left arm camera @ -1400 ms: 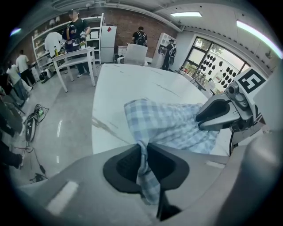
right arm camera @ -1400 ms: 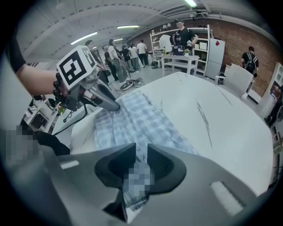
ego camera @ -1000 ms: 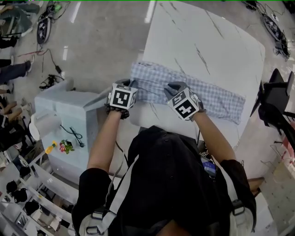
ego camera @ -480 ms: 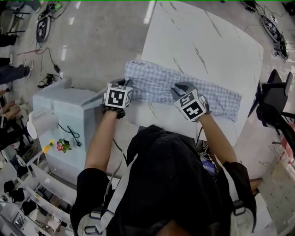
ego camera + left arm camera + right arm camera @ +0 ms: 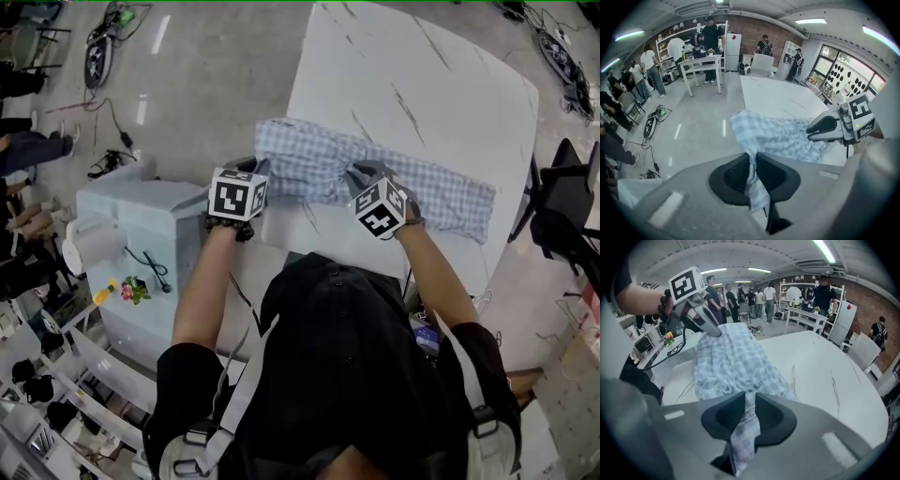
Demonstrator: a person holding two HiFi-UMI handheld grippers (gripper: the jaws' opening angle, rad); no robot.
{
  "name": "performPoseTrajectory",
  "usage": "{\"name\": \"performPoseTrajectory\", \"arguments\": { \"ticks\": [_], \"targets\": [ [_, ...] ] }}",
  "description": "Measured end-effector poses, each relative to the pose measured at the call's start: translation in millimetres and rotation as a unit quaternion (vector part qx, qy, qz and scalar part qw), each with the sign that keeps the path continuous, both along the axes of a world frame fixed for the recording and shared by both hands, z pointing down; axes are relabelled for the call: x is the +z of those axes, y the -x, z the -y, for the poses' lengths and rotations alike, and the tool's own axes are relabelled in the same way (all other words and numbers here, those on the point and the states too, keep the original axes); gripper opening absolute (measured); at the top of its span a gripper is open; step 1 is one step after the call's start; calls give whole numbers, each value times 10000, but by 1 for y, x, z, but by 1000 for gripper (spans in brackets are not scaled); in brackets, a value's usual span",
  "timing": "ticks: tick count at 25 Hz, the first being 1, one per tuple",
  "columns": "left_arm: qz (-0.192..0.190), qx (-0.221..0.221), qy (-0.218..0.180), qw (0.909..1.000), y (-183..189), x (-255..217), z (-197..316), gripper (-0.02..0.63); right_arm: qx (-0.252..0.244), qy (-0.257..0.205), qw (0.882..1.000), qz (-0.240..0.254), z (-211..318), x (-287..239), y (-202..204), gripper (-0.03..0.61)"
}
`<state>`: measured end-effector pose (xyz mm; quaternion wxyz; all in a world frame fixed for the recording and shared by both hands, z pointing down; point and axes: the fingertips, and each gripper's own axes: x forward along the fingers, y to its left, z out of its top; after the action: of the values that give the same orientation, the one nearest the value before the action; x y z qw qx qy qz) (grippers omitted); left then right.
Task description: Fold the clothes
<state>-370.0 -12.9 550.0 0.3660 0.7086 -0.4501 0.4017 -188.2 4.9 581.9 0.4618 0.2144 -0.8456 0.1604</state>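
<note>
checked garment (image 5: 427, 187), pale blue and white | long wrinkled band, mostly flat | across the marble table (image 5: 422, 75) near side, left end at its left edge | near hem pinched up at two points

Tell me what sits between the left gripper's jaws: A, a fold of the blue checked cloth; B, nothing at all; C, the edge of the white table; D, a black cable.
A: in the left gripper view, the left gripper is shut on a strip of the checked cloth, which runs up between its jaws.
</note>
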Motion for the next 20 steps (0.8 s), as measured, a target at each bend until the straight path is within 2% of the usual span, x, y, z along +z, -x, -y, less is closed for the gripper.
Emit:
{"name": "performPoseTrajectory", "arguments": {
  "ticks": [4, 8, 11, 16, 20],
  "targets": [
    [103, 128, -83, 9998, -17, -19, -3, 46, 45, -21, 9998, 199, 0, -8, -3, 78],
    [314, 207, -178, 9991, -50, -38, -4, 46, 81, -119, 9989, 441, -10, -26, -30, 97],
    [348, 249, -310, 9986, -86, -56, -7, 44, 144, -114, 9983, 555, -22, -34, -63, 97],
    [466, 650, -620, 9949, -162, -90, -12, 40, 341, -20, 9975, 611, -36, -38, -134, 97],
    [193, 876, -744, 9932, -230, -113, -18, 38, 514, 8, 9968, 604, -47, -41, -192, 97]
  ]
}}
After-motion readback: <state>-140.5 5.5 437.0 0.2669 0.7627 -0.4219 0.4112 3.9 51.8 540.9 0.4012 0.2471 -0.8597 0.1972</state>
